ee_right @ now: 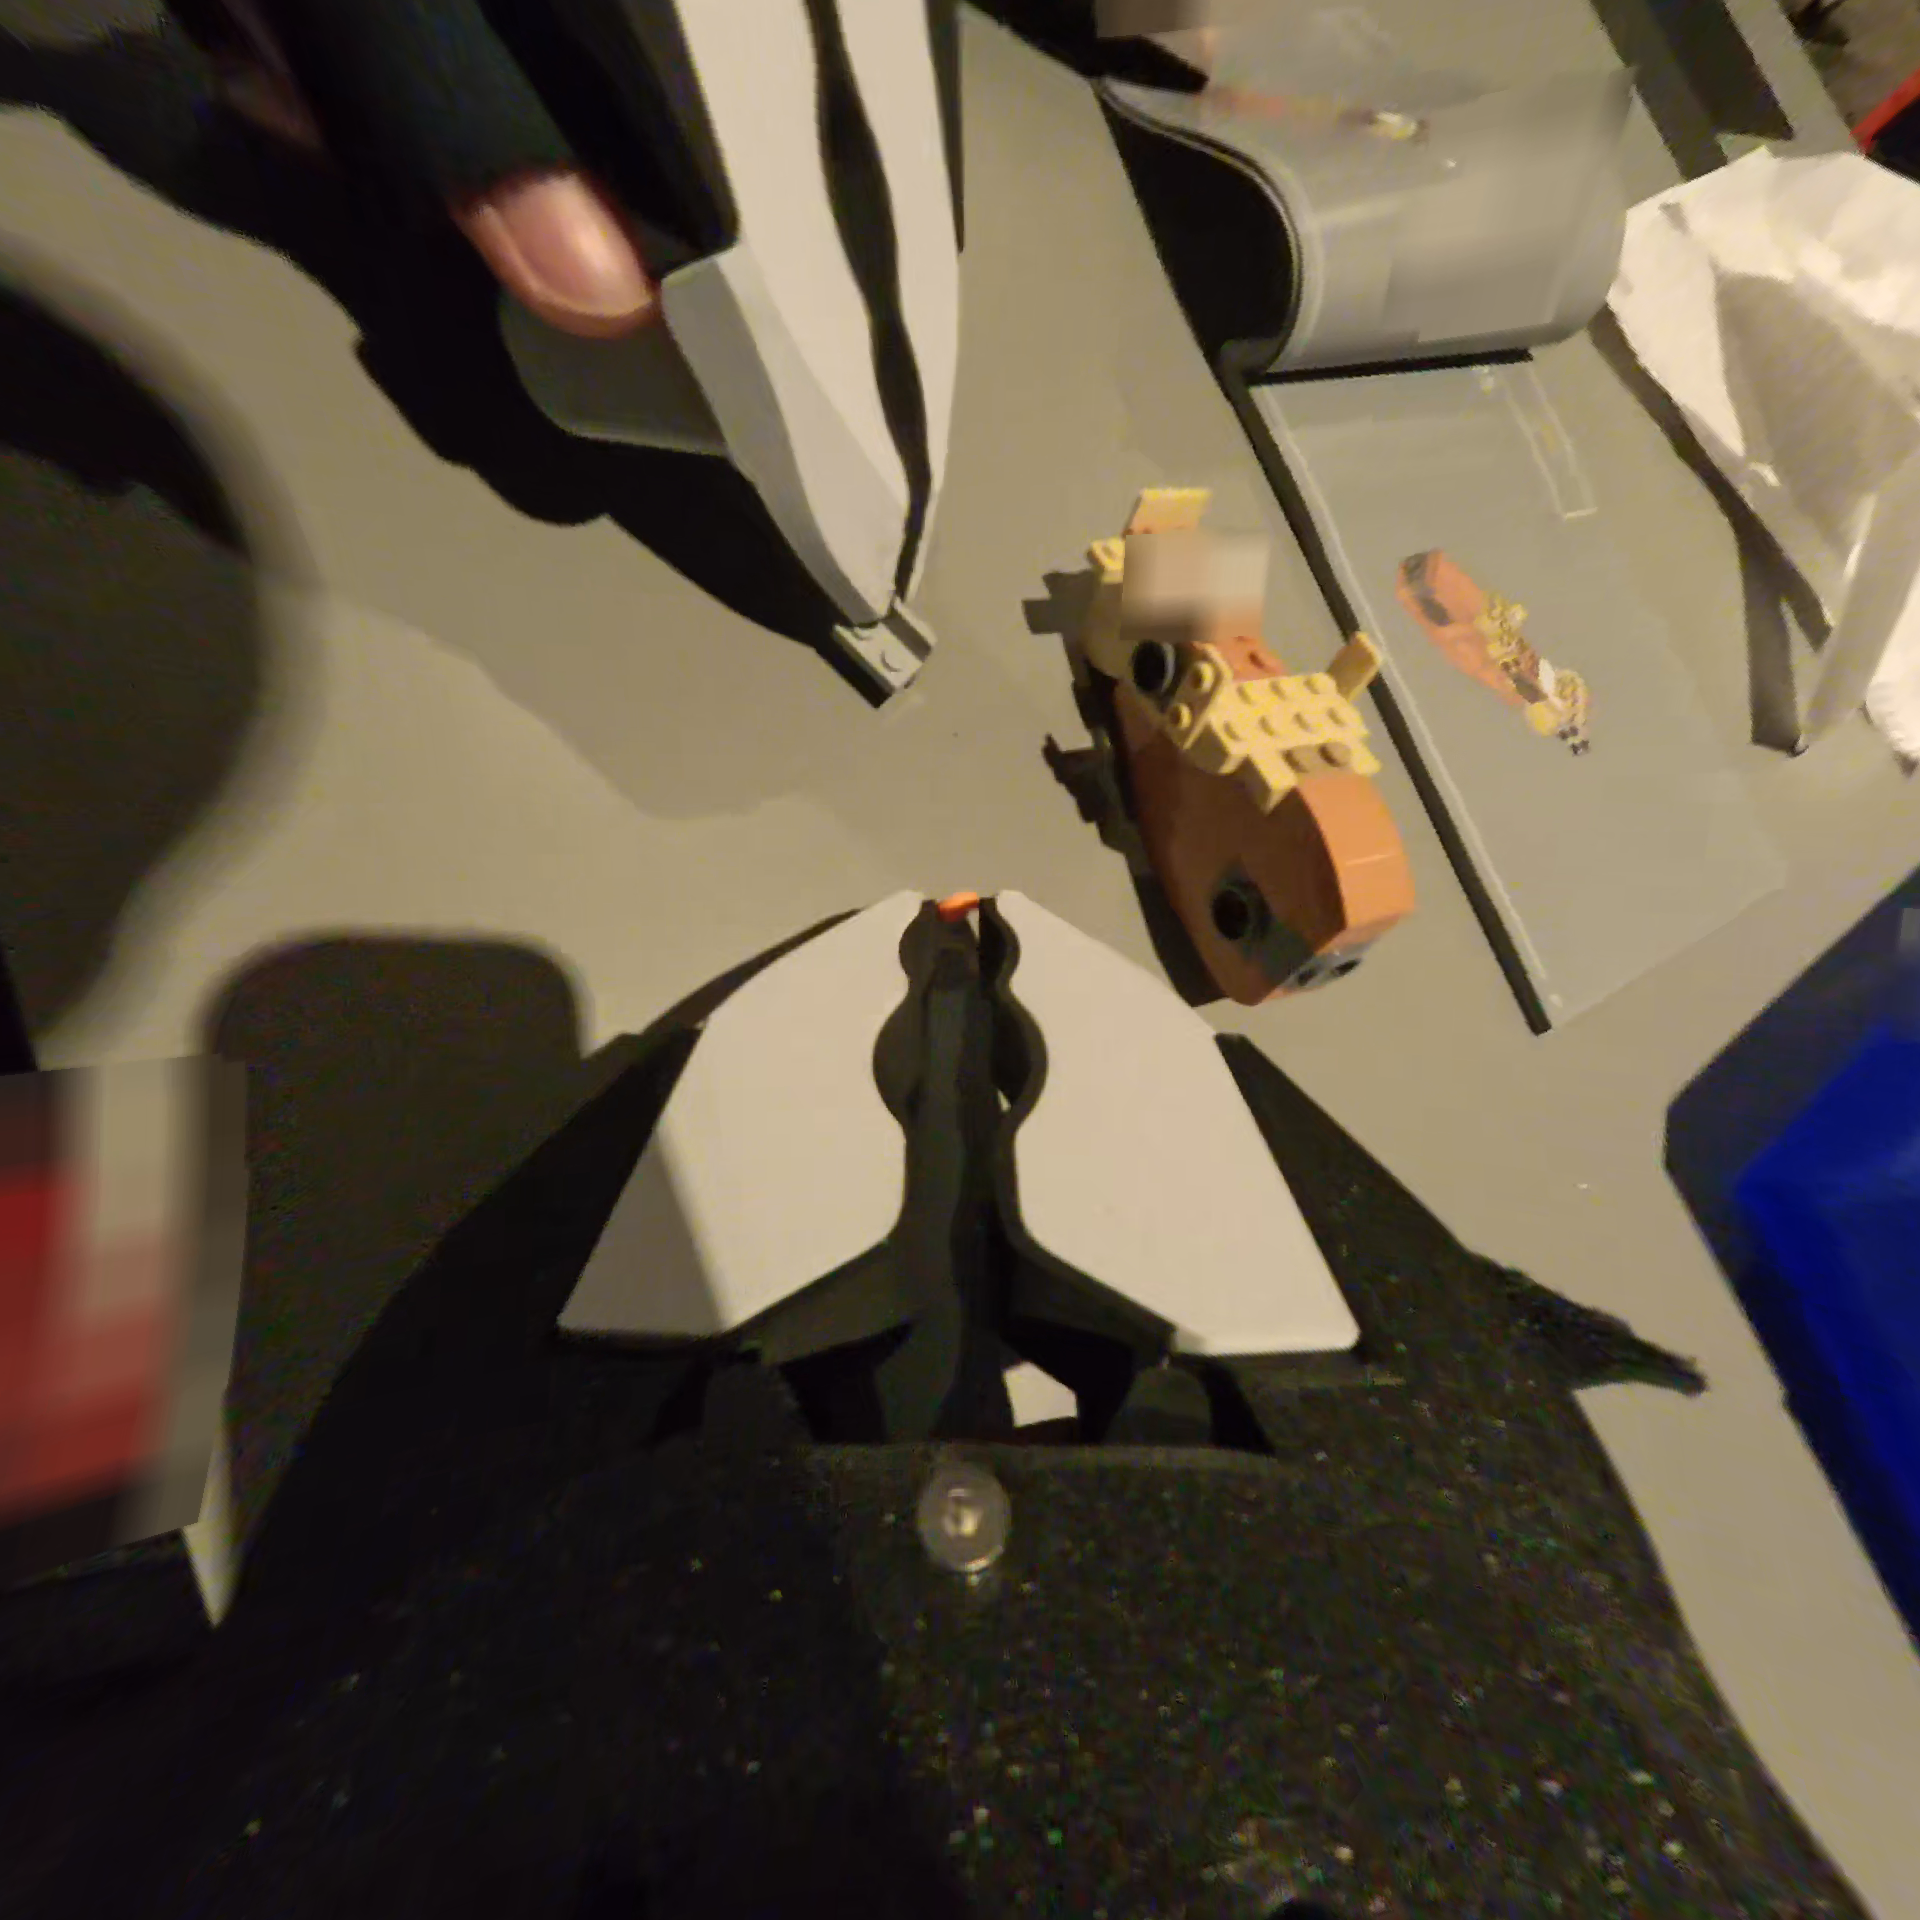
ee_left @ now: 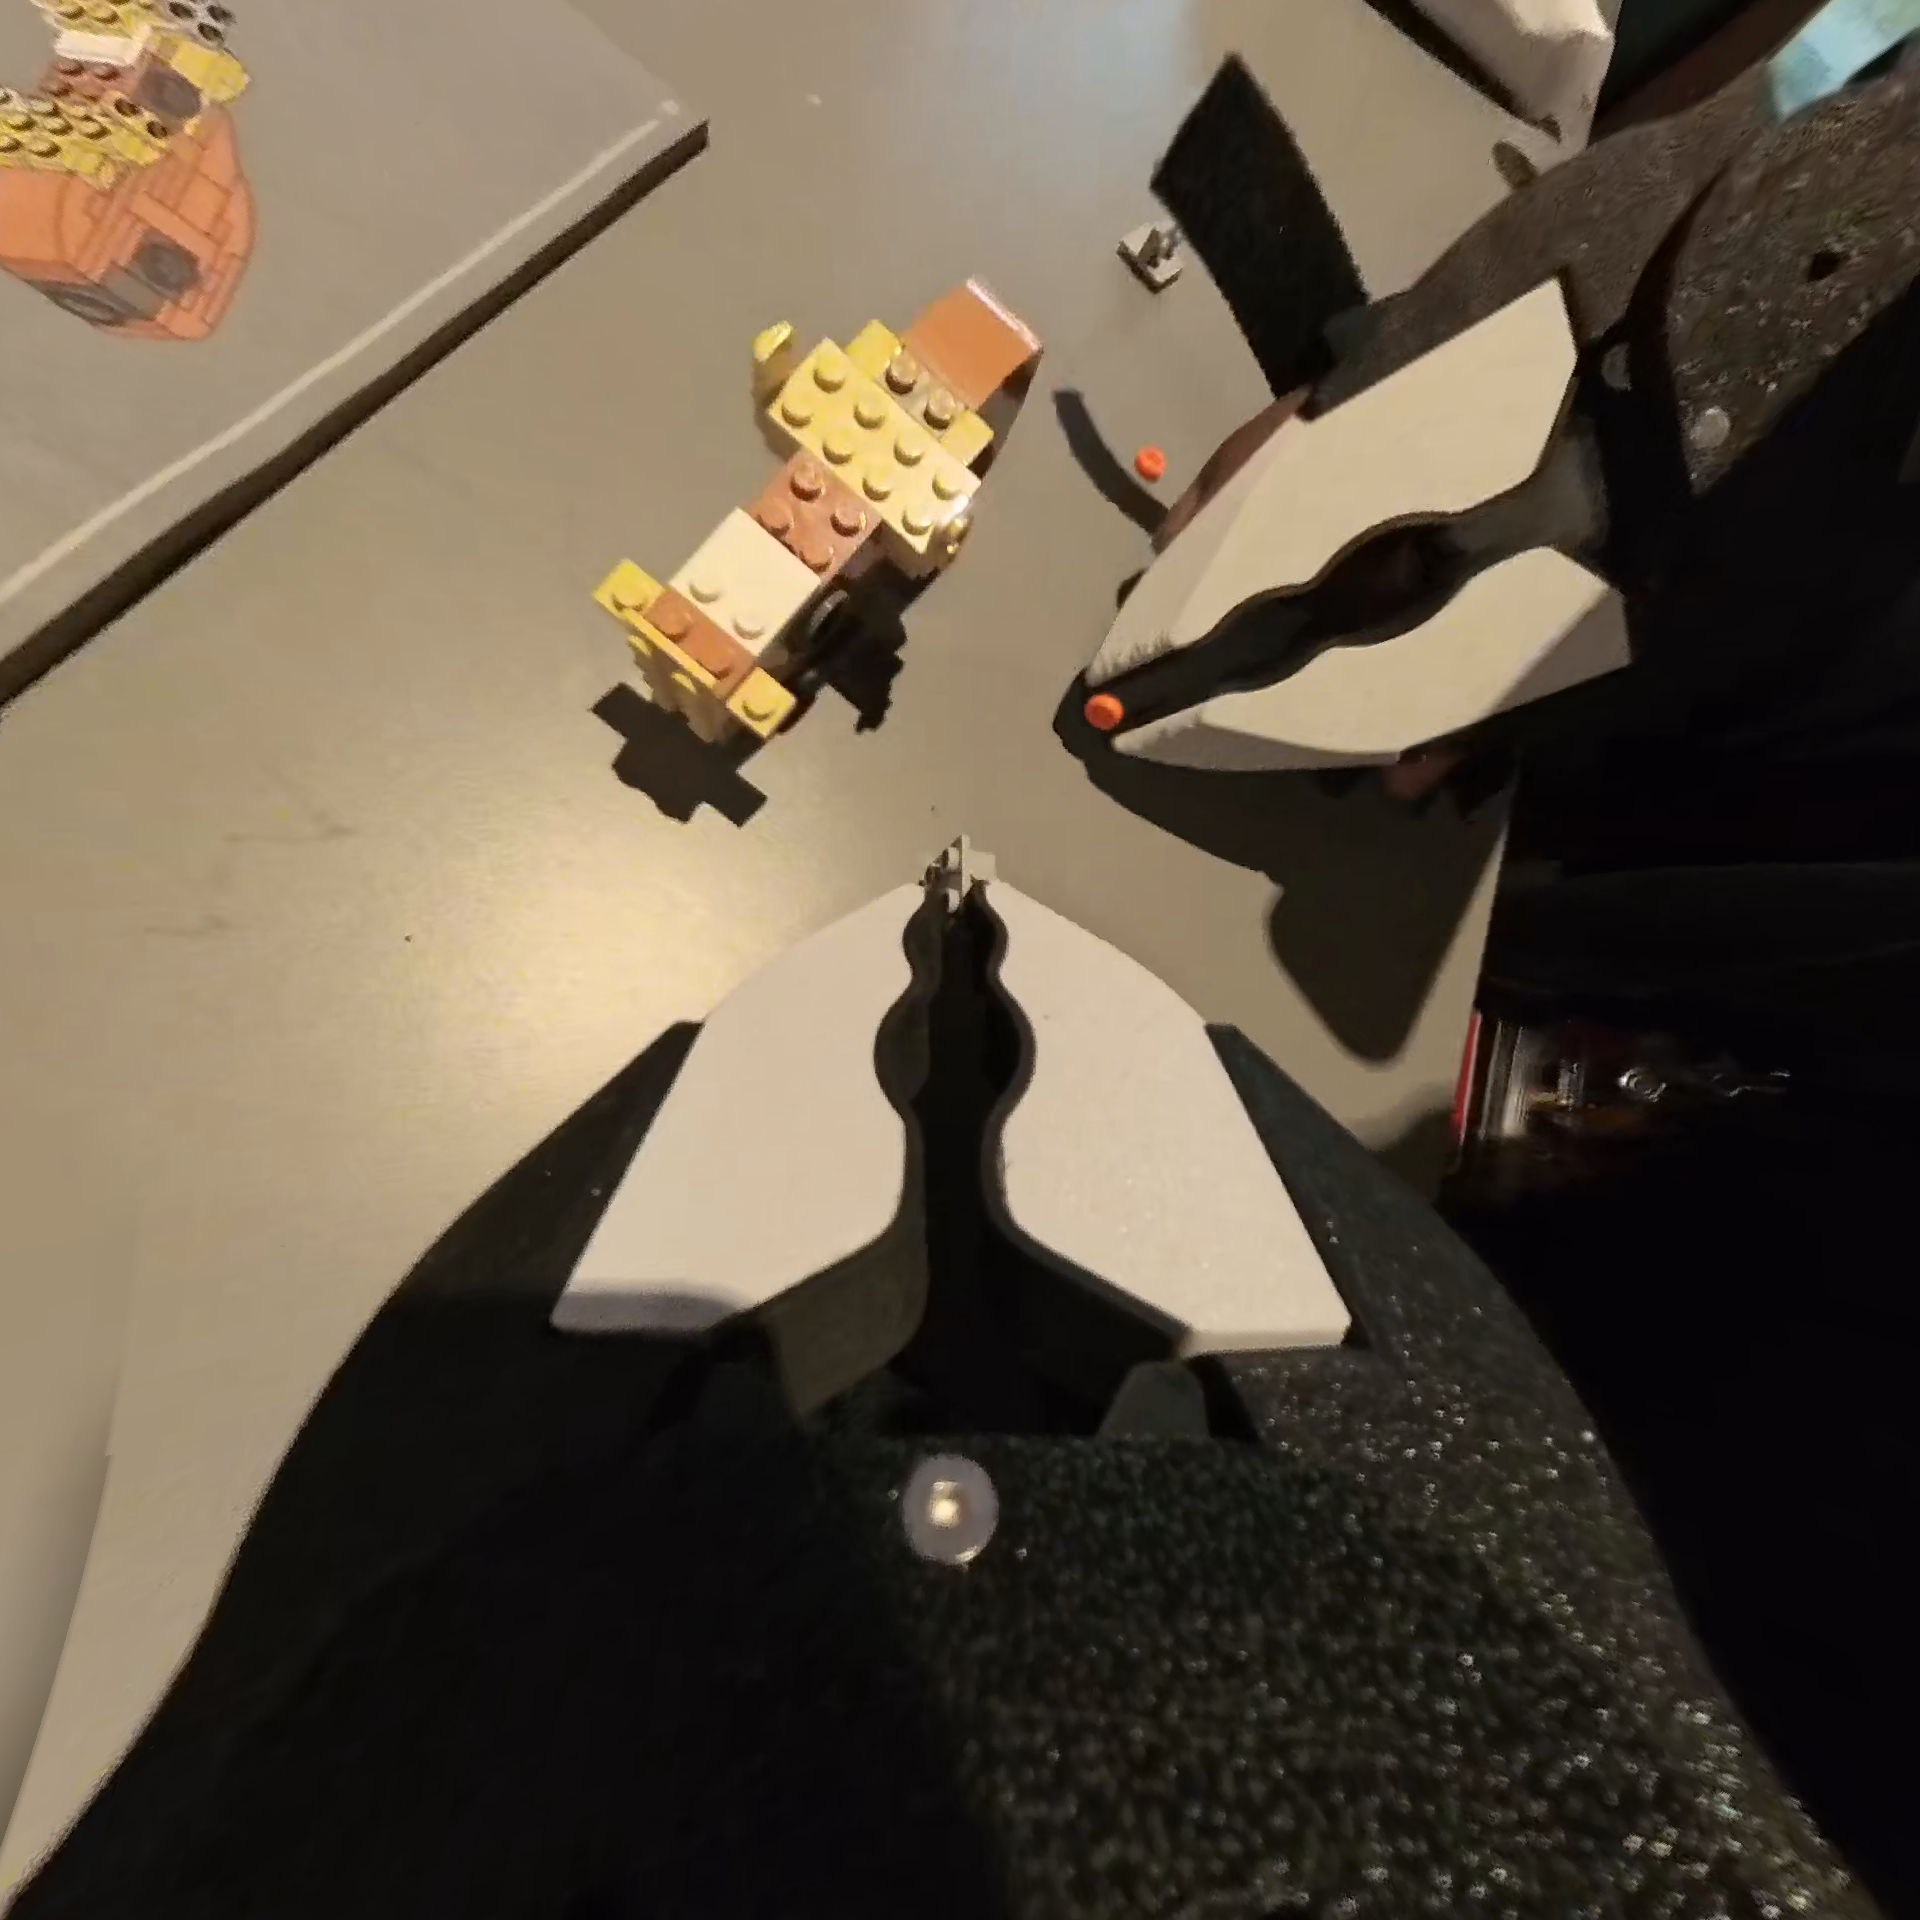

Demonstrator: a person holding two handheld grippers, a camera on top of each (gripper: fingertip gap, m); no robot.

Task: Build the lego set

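A part-built tan, brown and white lego model [ee_left: 821, 509] lies on the grey table; it also shows in the right wrist view [ee_right: 1247, 769]. My left gripper [ee_left: 958, 868] is shut on a small grey lego piece [ee_left: 956, 860], held just short of the model; it shows from the side in the right wrist view [ee_right: 883, 649]. My right gripper [ee_right: 961, 906] is shut on a tiny orange round stud [ee_right: 954, 906]. In the left wrist view it [ee_left: 1103, 711] hangs right of the model, stud at its tips.
An open instruction booklet [ee_left: 260, 260] with a picture of the model lies beyond it. A loose orange stud [ee_left: 1149, 462], a small grey piece [ee_left: 1151, 251] and a black strip [ee_left: 1257, 218] lie on the table. A crumpled clear bag [ee_right: 1787, 395] and a blue bin [ee_right: 1829, 1195] sit on the right.
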